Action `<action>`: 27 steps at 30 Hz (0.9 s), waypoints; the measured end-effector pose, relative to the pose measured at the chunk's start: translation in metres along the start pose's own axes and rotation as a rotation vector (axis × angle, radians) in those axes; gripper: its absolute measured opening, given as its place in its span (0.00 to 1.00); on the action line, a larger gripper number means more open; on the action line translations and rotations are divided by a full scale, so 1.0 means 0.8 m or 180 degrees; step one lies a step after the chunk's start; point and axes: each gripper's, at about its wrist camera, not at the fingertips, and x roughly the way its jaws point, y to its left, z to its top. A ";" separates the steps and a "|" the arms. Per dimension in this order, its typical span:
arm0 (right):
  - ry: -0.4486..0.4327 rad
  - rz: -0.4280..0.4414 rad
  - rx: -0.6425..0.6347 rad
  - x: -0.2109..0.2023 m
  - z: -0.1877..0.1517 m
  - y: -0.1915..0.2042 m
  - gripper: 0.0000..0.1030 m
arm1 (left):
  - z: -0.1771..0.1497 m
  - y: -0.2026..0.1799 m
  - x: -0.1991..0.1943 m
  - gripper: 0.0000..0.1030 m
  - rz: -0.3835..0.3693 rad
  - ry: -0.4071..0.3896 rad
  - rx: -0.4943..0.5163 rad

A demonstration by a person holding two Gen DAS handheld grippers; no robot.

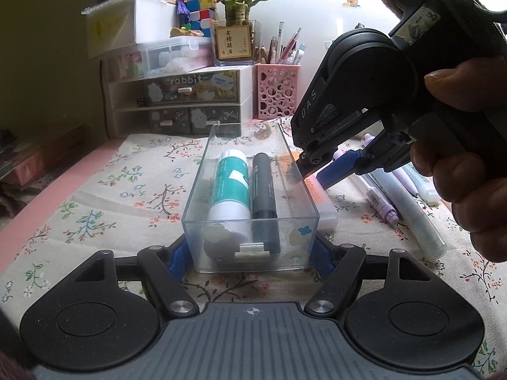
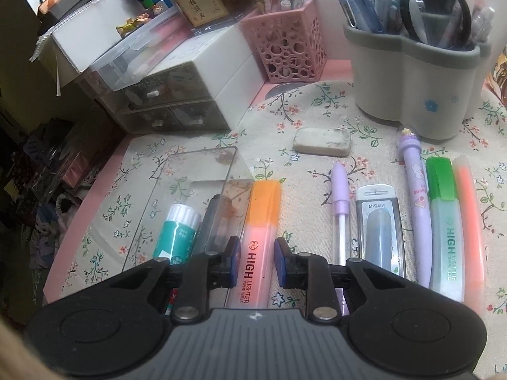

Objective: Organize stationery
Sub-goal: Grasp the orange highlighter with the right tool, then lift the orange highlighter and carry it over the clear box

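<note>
Clear plastic, the box [image 1: 250, 209] sits on the floral worktop [image 1: 95, 209], pinched at its near end between the pads of the left tool [image 1: 250, 255]; inside lie a white-and-teal glue stick [image 1: 229, 186] and a dark marker [image 1: 264, 196], both lengthwise; the right tool [image 1: 312, 174] dips just beyond the box's right wall. From the right wrist, the orange highlighter [image 2: 258, 240] lies just outside the box [image 2: 177, 196], its long axis running straight away between the right tool's [image 2: 255, 261] pads; these stand either side, not yet pressing; the right hand is plainly nearer, and the box lies to the highlighter's left.
</note>
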 end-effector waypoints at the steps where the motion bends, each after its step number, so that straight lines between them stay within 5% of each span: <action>1: -0.0005 -0.0001 0.0019 0.000 -0.001 0.000 0.15 | 0.000 0.000 0.000 0.71 -0.0001 -0.0002 0.0002; 16: -0.0145 -0.0121 0.0250 -0.026 -0.003 -0.021 0.14 | -0.001 0.000 0.000 0.71 -0.0002 -0.0003 0.0003; 27: -0.0244 -0.0385 0.0179 -0.094 -0.012 -0.061 0.15 | 0.000 0.000 0.001 0.71 -0.0014 -0.0004 0.0005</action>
